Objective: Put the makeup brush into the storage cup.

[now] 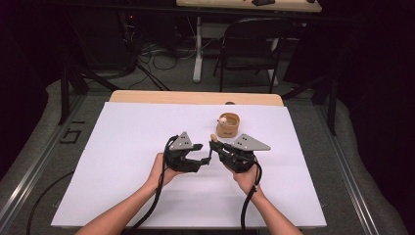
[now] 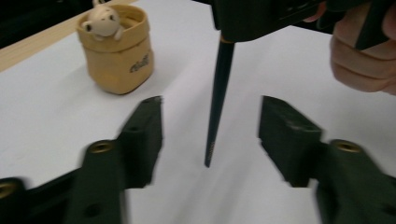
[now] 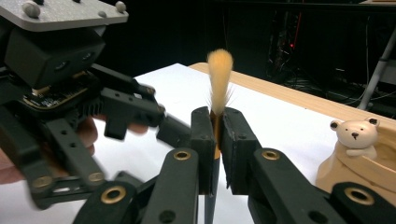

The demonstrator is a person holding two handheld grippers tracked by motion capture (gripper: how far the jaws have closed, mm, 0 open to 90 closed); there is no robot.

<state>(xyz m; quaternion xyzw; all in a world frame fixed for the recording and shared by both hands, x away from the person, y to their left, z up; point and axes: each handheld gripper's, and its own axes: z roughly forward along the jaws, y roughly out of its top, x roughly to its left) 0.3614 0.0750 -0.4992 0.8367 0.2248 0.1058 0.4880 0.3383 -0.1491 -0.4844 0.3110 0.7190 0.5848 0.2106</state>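
Observation:
A small brush with a dark handle point(image 2: 218, 93) and a tan bristle tuft point(image 3: 219, 74) stands upright, and my right gripper point(image 3: 215, 126) is shut on it just below the bristles. In the high view the right gripper point(image 1: 216, 144) and the left gripper point(image 1: 204, 154) meet tip to tip at the middle of the white sheet. My left gripper point(image 2: 210, 121) is open; the handle's lower end hangs between its jaws, touching neither pad. A tan pouch-shaped holder point(image 1: 228, 126) with a small bear figure point(image 2: 100, 21) on its rim stands just behind the grippers.
The white sheet point(image 1: 122, 161) covers a wooden table whose far edge point(image 1: 195, 97) shows beyond it. A black folding chair point(image 1: 252, 49) and floor cables lie past the table. The holder point(image 3: 369, 172) sits close to the right gripper.

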